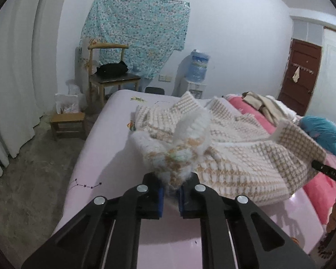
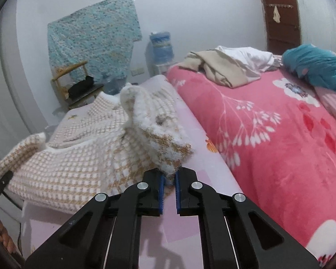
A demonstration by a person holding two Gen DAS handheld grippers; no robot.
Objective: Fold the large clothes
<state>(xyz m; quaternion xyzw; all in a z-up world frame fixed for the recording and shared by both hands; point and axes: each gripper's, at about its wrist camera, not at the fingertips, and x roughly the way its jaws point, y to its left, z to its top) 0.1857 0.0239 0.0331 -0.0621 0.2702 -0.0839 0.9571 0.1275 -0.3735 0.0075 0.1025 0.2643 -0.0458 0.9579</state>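
White walls surround a bed (image 1: pixel 94 148) covered in a pale pink sheet, with a pink floral blanket (image 2: pixel 268 123) along its far side. On the sheet lies a fluffy knitted sweater (image 1: pixel 230 154), cream with a tan checked pattern and fuzzy white edging, rumpled and partly lifted. The left gripper (image 1: pixel 170 198) is clamped on one bunched, fuzzy corner of it. The right gripper (image 2: pixel 169 194) pinches another corner the same way, raising the near edge above the bed. A wooden chair (image 1: pixel 110 76) stands by the wall.
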